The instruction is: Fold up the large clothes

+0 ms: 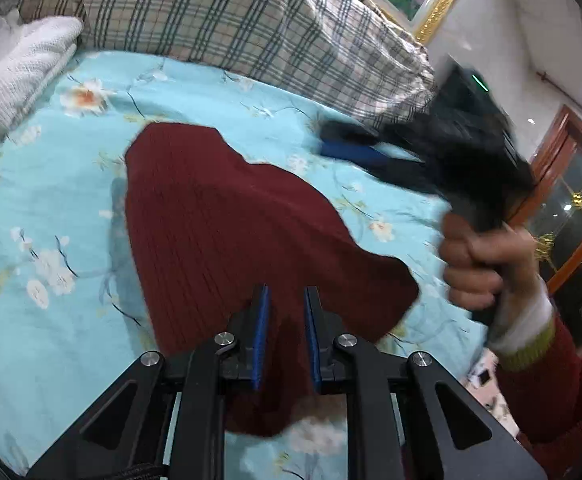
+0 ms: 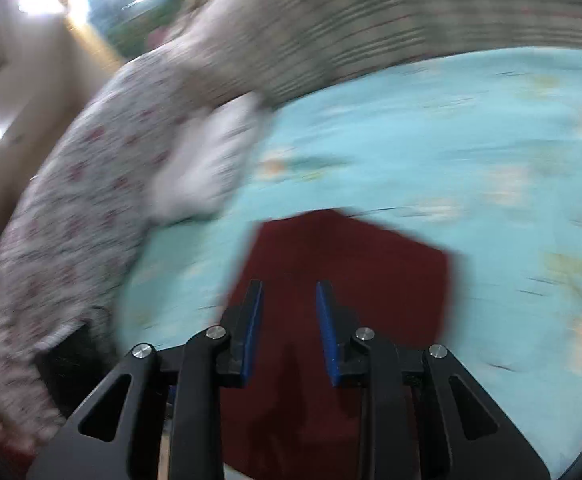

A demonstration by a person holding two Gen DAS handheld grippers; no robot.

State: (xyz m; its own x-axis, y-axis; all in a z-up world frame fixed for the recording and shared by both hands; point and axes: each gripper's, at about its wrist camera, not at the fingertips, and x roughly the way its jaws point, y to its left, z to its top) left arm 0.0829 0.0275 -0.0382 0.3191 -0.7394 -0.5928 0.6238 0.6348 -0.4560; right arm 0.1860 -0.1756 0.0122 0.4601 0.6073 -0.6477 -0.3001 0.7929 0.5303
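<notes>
A dark red ribbed knit garment (image 1: 227, 232) lies partly folded on the light blue floral bedsheet (image 1: 51, 208). My left gripper (image 1: 287, 296) is open and empty just above the garment's near part. The right gripper (image 1: 355, 144) shows in the left wrist view as a blurred black tool with a blue pad, held by a hand (image 1: 479, 264) above the sheet to the right of the garment. In the blurred right wrist view my right gripper (image 2: 289, 290) is open and empty above the red garment (image 2: 351, 272).
A plaid quilt (image 1: 251, 28) is piled along the far side of the bed. A white knitted item (image 1: 15, 68) lies at the far left. A flower-print cover (image 2: 71, 208) lies left in the right wrist view. A wooden door frame (image 1: 563, 184) stands at right.
</notes>
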